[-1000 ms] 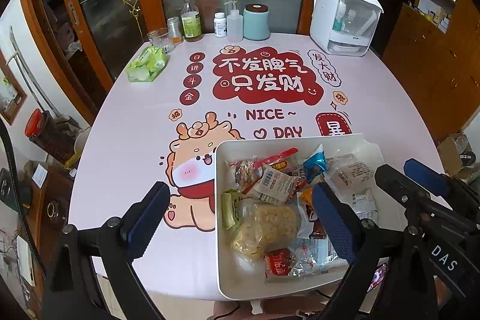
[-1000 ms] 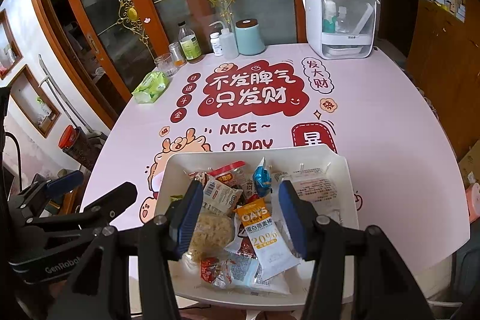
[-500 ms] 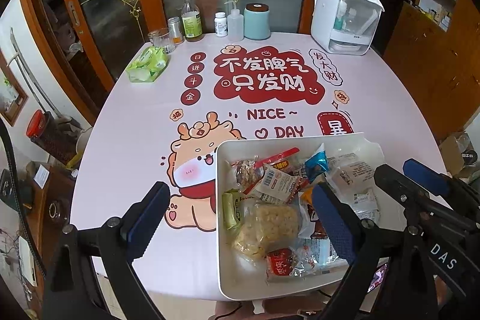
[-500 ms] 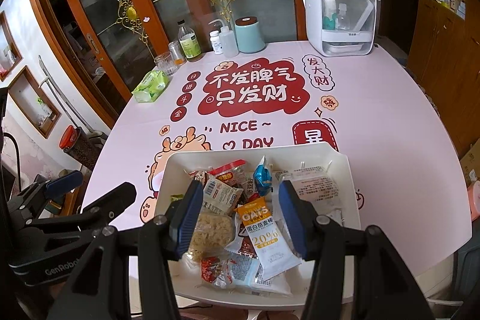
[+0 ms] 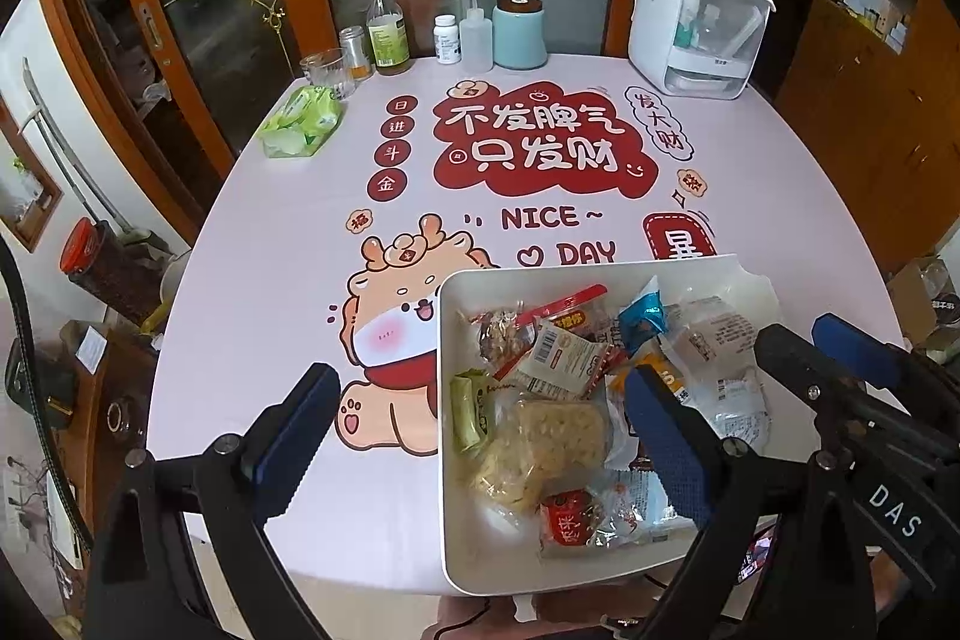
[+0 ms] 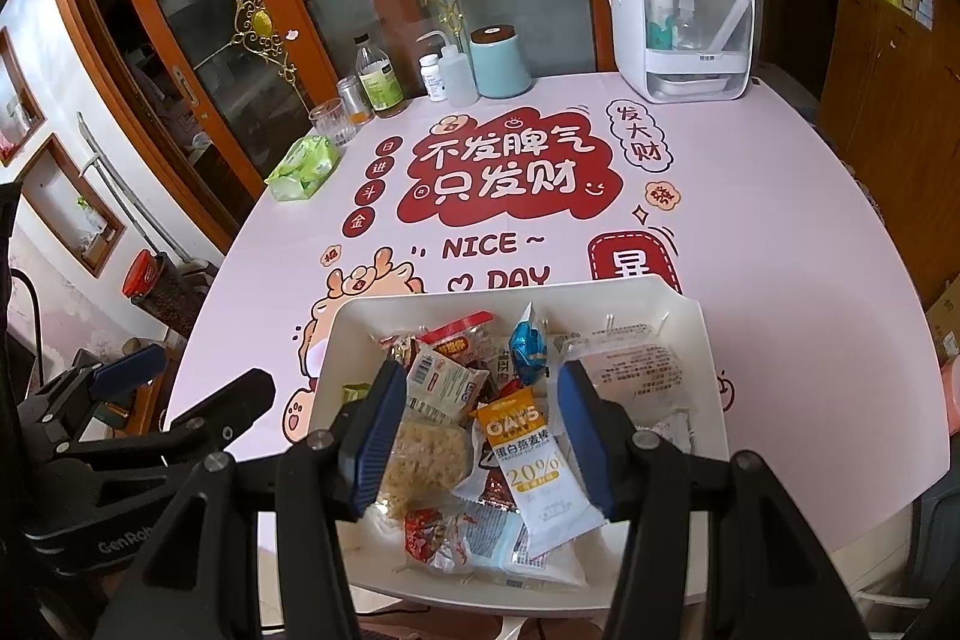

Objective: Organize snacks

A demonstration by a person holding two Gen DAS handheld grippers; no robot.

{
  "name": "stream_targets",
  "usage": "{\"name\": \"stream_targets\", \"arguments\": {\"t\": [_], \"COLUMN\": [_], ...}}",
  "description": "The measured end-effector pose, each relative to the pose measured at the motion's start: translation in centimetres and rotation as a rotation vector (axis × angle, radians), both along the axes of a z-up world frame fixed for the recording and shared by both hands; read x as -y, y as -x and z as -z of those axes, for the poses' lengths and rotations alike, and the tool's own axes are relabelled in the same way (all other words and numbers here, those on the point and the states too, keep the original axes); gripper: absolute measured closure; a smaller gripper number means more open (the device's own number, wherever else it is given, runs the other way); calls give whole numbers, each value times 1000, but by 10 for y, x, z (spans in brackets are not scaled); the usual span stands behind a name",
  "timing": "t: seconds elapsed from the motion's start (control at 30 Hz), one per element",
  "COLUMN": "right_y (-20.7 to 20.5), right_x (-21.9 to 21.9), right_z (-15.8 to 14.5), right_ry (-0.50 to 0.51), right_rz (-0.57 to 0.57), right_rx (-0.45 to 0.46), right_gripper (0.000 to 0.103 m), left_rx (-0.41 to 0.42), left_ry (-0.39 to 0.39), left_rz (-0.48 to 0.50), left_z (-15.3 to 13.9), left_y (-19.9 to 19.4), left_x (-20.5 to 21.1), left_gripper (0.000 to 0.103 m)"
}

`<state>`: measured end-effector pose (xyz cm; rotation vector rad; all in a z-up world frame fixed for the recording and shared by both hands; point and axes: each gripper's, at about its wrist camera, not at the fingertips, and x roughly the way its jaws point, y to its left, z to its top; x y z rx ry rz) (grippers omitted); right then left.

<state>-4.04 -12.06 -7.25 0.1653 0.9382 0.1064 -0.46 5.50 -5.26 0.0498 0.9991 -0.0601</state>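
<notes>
white tray (image 6: 711, 376), pink table (image 5: 252, 292), orange oats packet (image 6: 516, 421).

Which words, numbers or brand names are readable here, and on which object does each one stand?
"NICE ~ DAY": tablecloth.
"不发脾气 只发财": tablecloth, red cloud.
"发大财": tablecloth, bubble.
"OATS", "20%": orange-and-white packet in the white tray.
"DAS": right tool's frame.
"GenRo…", cut off: left tool's frame.
Other wrappers: too small.

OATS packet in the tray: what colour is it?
OATS packet: orange top, white lower half. Clearest in the right wrist view, between the right gripper's open fingers.
</notes>
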Motion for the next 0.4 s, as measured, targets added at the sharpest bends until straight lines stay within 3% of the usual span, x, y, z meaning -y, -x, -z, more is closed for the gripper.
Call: {"name": "stream_targets", "arguments": {"t": [0.4], "right_y": [0], "right_x": [1], "right_z": [1], "right_ry": [-6], "right_rz": [2], "right_rx": [-11], "right_gripper": [50], "left_rx": [-22], "left_ry": [-20], "left_rz": [-8], "left_z": [1], "left_y": [1], "left_x": [2], "left_gripper": [8]}}
